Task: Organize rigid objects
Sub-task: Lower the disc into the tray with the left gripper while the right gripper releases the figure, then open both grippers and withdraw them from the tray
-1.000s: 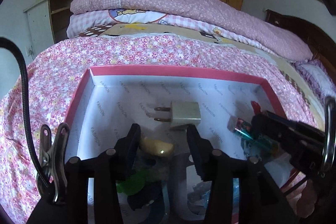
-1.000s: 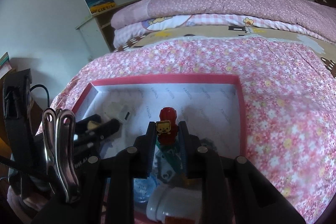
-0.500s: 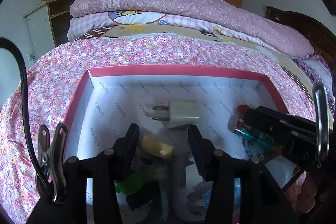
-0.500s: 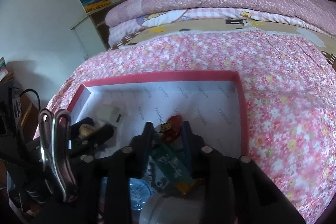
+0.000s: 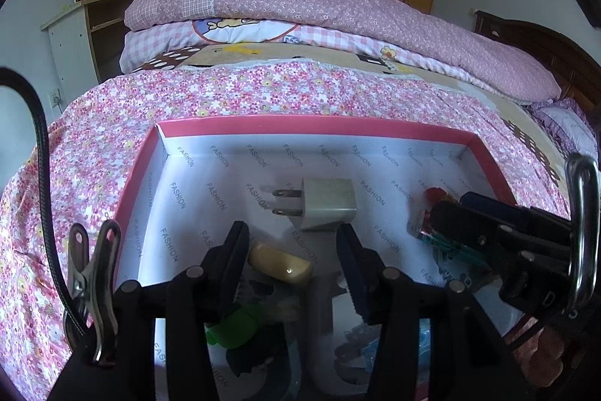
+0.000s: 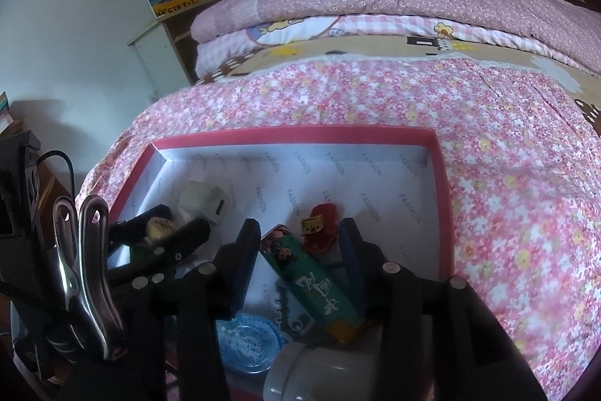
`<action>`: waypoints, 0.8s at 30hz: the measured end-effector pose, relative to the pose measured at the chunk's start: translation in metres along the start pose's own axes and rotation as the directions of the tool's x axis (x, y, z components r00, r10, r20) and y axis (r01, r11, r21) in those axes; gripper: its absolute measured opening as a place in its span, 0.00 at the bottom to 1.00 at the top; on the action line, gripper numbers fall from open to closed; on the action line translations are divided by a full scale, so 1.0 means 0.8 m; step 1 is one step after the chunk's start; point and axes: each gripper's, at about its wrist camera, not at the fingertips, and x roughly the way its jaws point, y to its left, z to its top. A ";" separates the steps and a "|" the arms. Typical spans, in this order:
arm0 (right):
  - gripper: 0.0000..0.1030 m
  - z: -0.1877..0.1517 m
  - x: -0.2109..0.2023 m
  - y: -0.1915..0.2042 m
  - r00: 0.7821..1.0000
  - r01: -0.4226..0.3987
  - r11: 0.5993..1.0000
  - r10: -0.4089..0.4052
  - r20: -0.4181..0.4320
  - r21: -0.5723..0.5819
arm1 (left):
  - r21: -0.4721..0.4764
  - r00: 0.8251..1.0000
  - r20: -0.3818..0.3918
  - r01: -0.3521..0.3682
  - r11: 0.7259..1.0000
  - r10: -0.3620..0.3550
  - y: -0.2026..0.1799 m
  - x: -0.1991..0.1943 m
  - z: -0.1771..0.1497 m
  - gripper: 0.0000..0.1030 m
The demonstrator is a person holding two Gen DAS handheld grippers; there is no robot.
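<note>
A red-rimmed box (image 5: pixel 300 126) (image 6: pixel 300 134) with a white printed lining lies on the flowered bedspread. My right gripper (image 6: pixel 296 235) (image 5: pixel 454 209) is over its right part with its jaws opening. A green lighter (image 6: pixel 311 280) (image 5: pixel 439 239) with a red cartoon cap (image 6: pixel 323 228) lies slanted between the fingers, which stand apart from it. My left gripper (image 5: pixel 291 243) (image 6: pixel 169 228) hovers over the near left part, shut on a small toy figure with a beige head (image 5: pixel 280 264) (image 6: pixel 159 226) and a green body (image 5: pixel 233 324). A white charger plug (image 5: pixel 326 209) (image 6: pixel 204 200) rests on the box floor.
Under the fingers at the near edge of the box sit a round blue tape case (image 6: pixel 248 344) and a white bottle (image 6: pixel 311 374). Folded pink quilts (image 5: pixel 319 14) are piled at the far end of the bed. A shelf unit (image 5: pixel 86 36) stands at the left wall.
The right jaws have parted. The lighter, held upright a second ago, now lies tilted between them in the box. The left gripper and its figure have not moved.
</note>
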 end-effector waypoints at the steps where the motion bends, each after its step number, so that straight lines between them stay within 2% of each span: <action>1: 0.43 0.000 -0.001 0.000 1.000 0.001 1.000 -0.001 -0.001 -0.001 | 0.004 1.000 0.002 -0.003 1.000 0.003 -0.001 0.000 0.000 0.50; 5: 0.44 -0.001 -0.003 0.000 1.000 0.004 1.000 -0.004 -0.001 0.004 | 0.015 1.000 0.000 -0.009 1.000 0.009 -0.004 -0.001 -0.001 0.50; 9: 0.44 0.001 -0.009 -0.001 1.000 0.005 1.000 -0.005 0.005 0.012 | -0.018 1.000 0.008 0.012 1.000 -0.011 0.001 -0.009 0.000 0.50; 24: 0.44 -0.011 -0.058 0.015 1.000 -0.017 1.000 0.017 0.003 -0.014 | -0.024 0.999 0.031 0.015 1.000 -0.014 0.001 -0.067 -0.014 0.50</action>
